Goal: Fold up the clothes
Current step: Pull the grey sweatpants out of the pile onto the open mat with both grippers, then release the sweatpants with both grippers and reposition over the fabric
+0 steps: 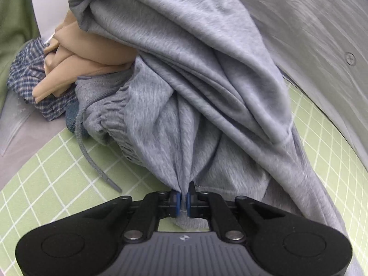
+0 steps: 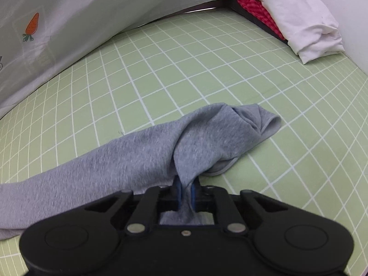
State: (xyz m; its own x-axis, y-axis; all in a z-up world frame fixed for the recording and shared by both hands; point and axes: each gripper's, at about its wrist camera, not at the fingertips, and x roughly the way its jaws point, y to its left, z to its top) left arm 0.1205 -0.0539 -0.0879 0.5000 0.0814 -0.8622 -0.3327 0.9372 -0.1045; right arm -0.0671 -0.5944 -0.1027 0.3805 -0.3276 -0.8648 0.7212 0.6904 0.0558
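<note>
Gripping grey sweatpants (image 1: 195, 69) at two points before spreading them.
Left gripper (image 1: 183, 201) and right gripper (image 2: 185, 192) each pinch fabric; next move probably requires lifting apart.

Landmark is the gridded mat (image 2: 161, 69). Sweatpants (image 1: 195, 80) are lying across it, one leg end (image 2: 241, 126) resting mid-mat. A clothes pile (image 1: 57, 73) is sitting beside the mat's left edge, touching the sweatpants' waistband. Folded garments (image 2: 299, 18) are lying at its far right corner. A printed sheet (image 2: 69, 23) is hanging behind it.
</note>
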